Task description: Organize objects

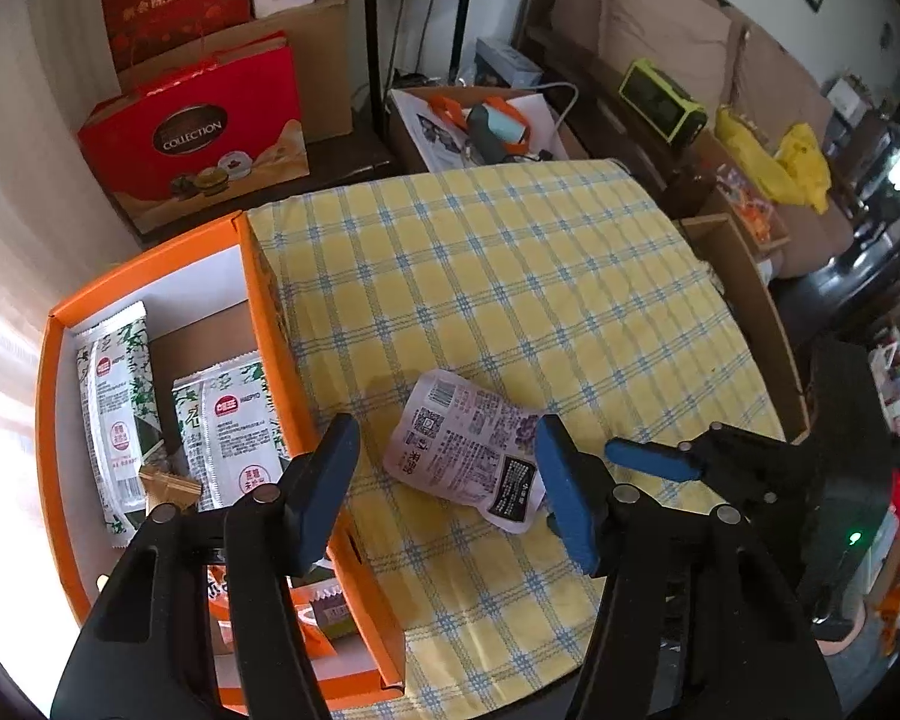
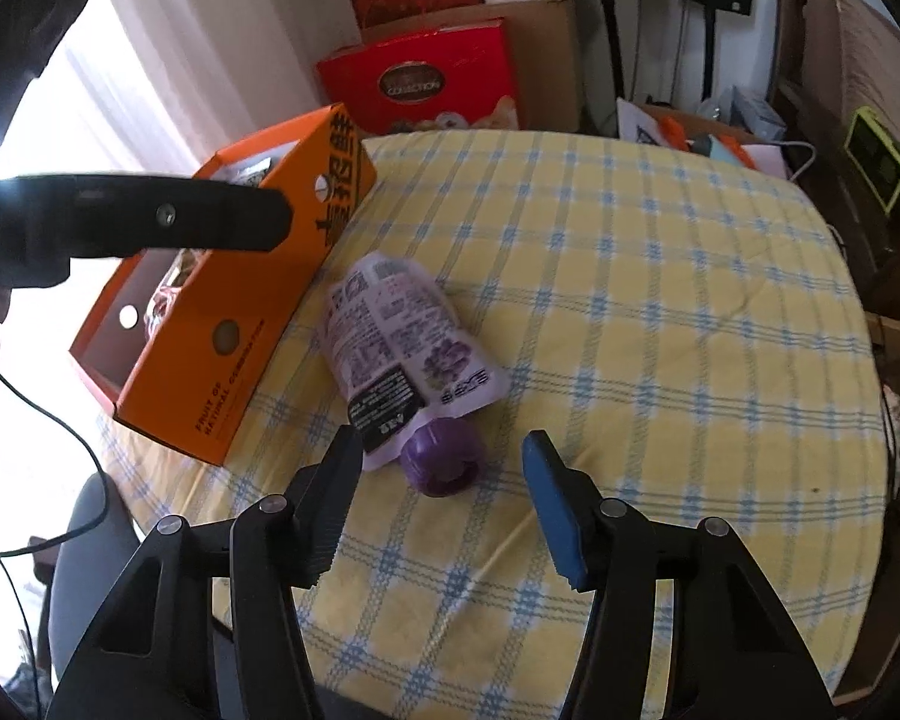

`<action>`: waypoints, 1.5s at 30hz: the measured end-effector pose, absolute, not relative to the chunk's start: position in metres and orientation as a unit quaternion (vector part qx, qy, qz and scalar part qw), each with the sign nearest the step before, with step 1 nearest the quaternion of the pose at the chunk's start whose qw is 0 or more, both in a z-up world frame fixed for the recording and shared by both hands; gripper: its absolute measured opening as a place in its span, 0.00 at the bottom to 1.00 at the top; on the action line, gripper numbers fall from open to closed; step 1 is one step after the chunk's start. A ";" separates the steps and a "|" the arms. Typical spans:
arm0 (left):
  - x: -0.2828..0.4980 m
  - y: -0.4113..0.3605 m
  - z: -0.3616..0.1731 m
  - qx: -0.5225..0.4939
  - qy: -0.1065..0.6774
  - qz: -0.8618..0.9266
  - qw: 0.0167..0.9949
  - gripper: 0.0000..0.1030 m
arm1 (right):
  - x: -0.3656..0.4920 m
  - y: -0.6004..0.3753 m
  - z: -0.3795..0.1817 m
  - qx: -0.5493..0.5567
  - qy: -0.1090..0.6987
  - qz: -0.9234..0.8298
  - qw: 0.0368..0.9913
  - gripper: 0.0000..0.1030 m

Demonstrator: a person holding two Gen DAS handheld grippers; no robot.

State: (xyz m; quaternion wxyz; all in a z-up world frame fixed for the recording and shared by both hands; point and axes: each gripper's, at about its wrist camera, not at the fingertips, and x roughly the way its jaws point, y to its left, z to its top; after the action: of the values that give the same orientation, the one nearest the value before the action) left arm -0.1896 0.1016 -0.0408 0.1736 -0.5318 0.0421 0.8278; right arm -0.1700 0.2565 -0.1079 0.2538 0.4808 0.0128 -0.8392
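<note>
A white and purple drink pouch (image 1: 462, 450) with a purple screw cap (image 2: 444, 456) lies flat on the yellow checked tablecloth (image 1: 510, 270), just right of an open orange box (image 1: 258, 300). My left gripper (image 1: 447, 480) is open and straddles the pouch's body with a gap at its left pad. My right gripper (image 2: 441, 480) is open around the cap end of the pouch (image 2: 390, 330), and its pads are clear of the cap. One blue finger (image 1: 654, 459) of the right gripper shows in the left wrist view. The left gripper's black arm (image 2: 150, 216) crosses the orange box (image 2: 240, 324).
Two green-and-white snack packets (image 1: 120, 396) and small wrapped sweets lie inside the orange box. Behind the table stand a red gift box (image 1: 198, 138), a cardboard box of tools (image 1: 480, 120), a green device (image 1: 660, 102) and a yellow bag (image 1: 792, 162).
</note>
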 end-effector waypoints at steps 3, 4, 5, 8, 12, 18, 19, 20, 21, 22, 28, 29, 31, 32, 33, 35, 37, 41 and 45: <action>-0.194 0.107 -0.046 -0.540 0.050 0.823 0.171 0.55 | -0.171 0.255 -0.114 0.485 0.010 -0.836 0.256 0.56; -0.195 0.108 -0.048 -0.542 0.052 0.821 0.169 0.55 | -0.172 0.255 -0.116 0.486 0.009 -0.836 0.256 0.56; -0.196 0.109 -0.050 -0.545 0.053 0.820 0.167 0.56 | -0.173 0.255 -0.118 0.487 0.008 -0.835 0.254 0.56; -0.199 0.110 -0.055 -0.551 0.050 0.816 0.165 0.57 | -0.175 0.254 -0.121 0.488 0.008 -0.834 0.259 0.55; -0.201 0.113 -0.060 -0.557 0.051 0.813 0.163 0.57 | -0.177 0.252 -0.126 0.491 0.017 -0.831 0.260 0.40; -0.202 0.119 -0.066 -0.565 0.046 0.807 0.167 0.63 | -0.176 0.254 -0.127 0.489 0.027 -0.834 0.255 0.31; -0.202 0.121 -0.066 -0.567 0.045 0.805 0.167 0.63 | -0.175 0.256 -0.126 0.489 0.030 -0.835 0.253 0.31; -0.202 0.122 -0.067 -0.569 0.043 0.804 0.167 0.63 | -0.173 0.259 -0.126 0.489 0.032 -0.835 0.250 0.31; -0.201 0.123 -0.068 -0.569 0.043 0.804 0.168 0.64 | -0.171 0.263 -0.125 0.489 0.031 -0.835 0.249 0.31; -0.201 0.125 -0.068 -0.570 0.043 0.803 0.169 0.65 | -0.169 0.268 -0.125 0.490 0.030 -0.835 0.248 0.31; -0.196 0.144 -0.076 -0.575 0.042 0.796 0.184 0.67 | -0.155 0.303 -0.122 0.490 0.022 -0.838 0.241 0.31; -0.195 0.148 -0.078 -0.578 0.042 0.794 0.185 0.68 | -0.152 0.309 -0.122 0.492 0.018 -0.837 0.239 0.31; -0.192 0.157 -0.082 -0.580 0.042 0.790 0.193 0.69 | -0.149 0.318 -0.124 0.493 0.014 -0.837 0.236 0.31; -0.191 0.161 -0.083 -0.580 0.043 0.790 0.194 0.70 | -0.147 0.321 -0.124 0.491 0.011 -0.838 0.237 0.31; -0.190 0.164 -0.085 -0.581 0.045 0.790 0.193 0.69 | -0.145 0.324 -0.124 0.491 0.009 -0.838 0.237 0.31; -0.190 0.167 -0.088 -0.581 0.041 0.790 0.194 0.70 | -0.143 0.327 -0.123 0.491 0.006 -0.839 0.235 0.31; -0.192 0.166 -0.091 -0.582 0.022 0.788 0.201 0.74 | -0.140 0.329 -0.122 0.491 0.006 -0.839 0.233 0.31; -0.194 0.164 -0.103 -0.595 -0.034 0.767 0.236 0.74 | -0.139 0.335 -0.122 0.491 -0.004 -0.841 0.229 0.32; -0.193 0.166 -0.112 -0.596 -0.051 0.763 0.246 0.64 | -0.136 0.341 -0.121 0.489 -0.010 -0.846 0.213 0.44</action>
State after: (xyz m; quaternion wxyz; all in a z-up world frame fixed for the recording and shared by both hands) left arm -0.1935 0.1663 -0.1124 0.2464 -0.5956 -0.0510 0.7629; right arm -0.1357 0.3409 -0.1214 0.2133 0.4892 -0.0102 -0.8456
